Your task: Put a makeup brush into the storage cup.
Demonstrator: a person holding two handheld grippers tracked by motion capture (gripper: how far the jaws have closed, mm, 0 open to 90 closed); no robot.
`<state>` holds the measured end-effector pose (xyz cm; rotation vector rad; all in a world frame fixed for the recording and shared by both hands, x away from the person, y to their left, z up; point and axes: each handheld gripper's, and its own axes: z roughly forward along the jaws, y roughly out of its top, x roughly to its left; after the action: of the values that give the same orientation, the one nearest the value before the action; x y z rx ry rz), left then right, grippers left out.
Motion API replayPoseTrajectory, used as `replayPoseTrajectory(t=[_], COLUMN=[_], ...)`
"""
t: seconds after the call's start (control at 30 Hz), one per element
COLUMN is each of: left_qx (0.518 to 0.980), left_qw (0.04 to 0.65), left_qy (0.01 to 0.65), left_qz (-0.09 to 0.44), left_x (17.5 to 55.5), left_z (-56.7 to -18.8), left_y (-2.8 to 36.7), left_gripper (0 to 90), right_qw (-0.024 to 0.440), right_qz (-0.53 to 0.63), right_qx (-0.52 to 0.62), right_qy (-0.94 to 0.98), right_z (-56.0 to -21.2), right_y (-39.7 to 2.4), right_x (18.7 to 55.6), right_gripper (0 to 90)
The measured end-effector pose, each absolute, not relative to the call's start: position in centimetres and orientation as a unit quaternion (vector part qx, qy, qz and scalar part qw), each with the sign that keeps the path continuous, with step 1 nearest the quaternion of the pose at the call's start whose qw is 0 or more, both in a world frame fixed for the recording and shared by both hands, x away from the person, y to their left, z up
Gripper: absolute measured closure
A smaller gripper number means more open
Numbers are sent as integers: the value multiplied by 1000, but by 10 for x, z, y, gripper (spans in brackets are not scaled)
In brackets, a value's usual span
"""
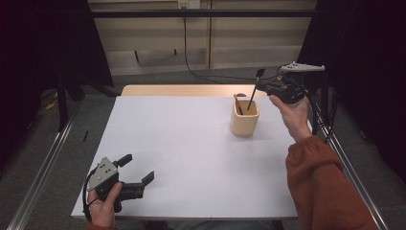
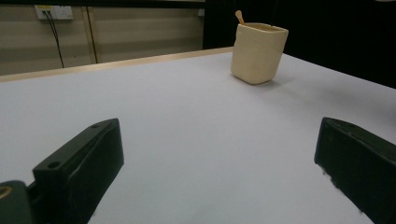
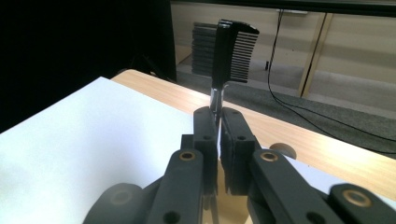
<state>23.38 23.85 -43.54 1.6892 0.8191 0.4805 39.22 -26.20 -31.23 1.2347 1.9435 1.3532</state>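
A beige cup (image 1: pixel 244 120) (image 2: pixel 258 53) stands on the white table top (image 1: pixel 191 158) at the right rear. A wooden spoon (image 1: pixel 238 97) (image 2: pixel 239 17) pokes out of it. My right gripper (image 1: pixel 262 86) (image 3: pixel 218 126) hovers just right of and above the cup, shut on the thin stem of a black slotted utensil (image 1: pixel 253 91) (image 3: pixel 231 46). The utensil's comb-like head points up and its lower end reaches down into the cup. My left gripper (image 1: pixel 137 168) (image 2: pixel 219 154) rests at the near left corner, open, with bare table between its jaws.
A strip of bare wood (image 1: pixel 182 90) runs along the table's far edge. Metal frame rails (image 1: pixel 43 158) flank both sides. Cables (image 1: pixel 191 67) lie on the floor behind the table. Dark curtains close in left and right.
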Motion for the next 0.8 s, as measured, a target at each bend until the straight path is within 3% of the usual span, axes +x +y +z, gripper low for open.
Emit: replayPoseTrajectory(t=[0.8], left_qx=[720], left_qw=[566], left_qy=[347], left_qz=[204], left_x=[233], left_z=[-435], left_y=[238], left_gripper=[13], right_qw=[209], right_qz=[479], right_qx=[459], right_qy=[718], right_z=[-349], right_y=[-259], right_x=[392], right_gripper=[855])
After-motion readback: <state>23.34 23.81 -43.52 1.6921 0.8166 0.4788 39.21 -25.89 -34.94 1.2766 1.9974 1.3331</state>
